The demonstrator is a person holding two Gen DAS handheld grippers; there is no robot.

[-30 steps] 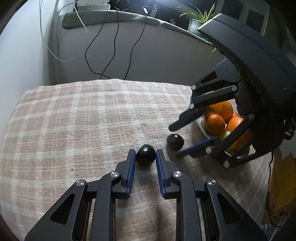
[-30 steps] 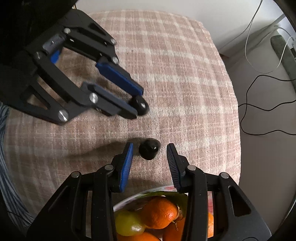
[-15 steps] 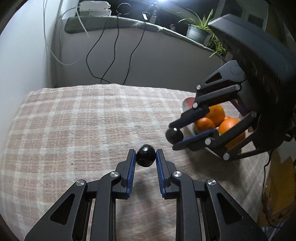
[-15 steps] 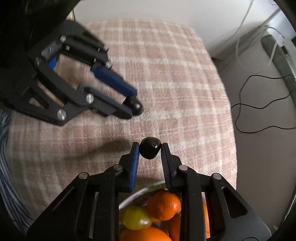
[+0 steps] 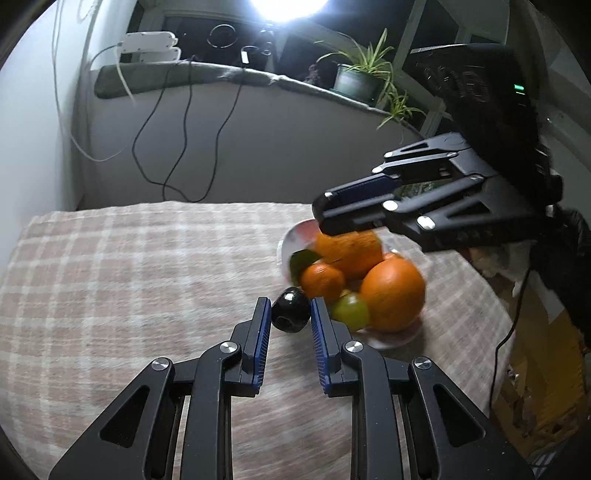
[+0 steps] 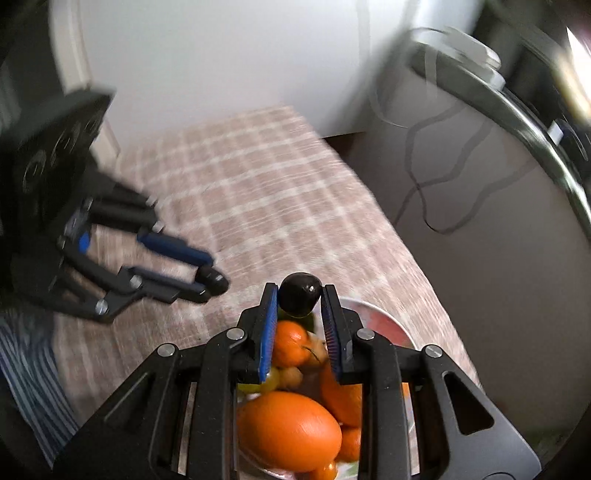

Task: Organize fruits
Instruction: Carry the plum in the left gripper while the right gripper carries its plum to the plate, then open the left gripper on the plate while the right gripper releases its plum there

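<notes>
Dark plum point(image 6: 298, 294) clamped in right gripper point(image 6: 299, 295), above bowl point(image 6: 384, 325) of oranges point(image 6: 288, 430). Second plum point(image 5: 291, 310) clamped in left gripper point(image 5: 290, 314), beside bowl rim. Advice: lower into gaps, release gently; pile likely unstable.

This is looking like a room in a home. A soft checked cloth point(image 5: 129, 266) is covering the table, and a bowl point(image 5: 284, 247) of oranges point(image 5: 393, 295) and other fruit is sitting on it. A potted green plant point(image 5: 356, 79) is growing on the window ledge point(image 5: 207, 75), where a gray cloth is lying. A white power strip point(image 5: 147, 46) is sitting up there too, and black and white wires point(image 5: 177, 122) are hanging down the pale wall. A bright lamp point(image 5: 284, 5) is shining by the dark window.
</notes>
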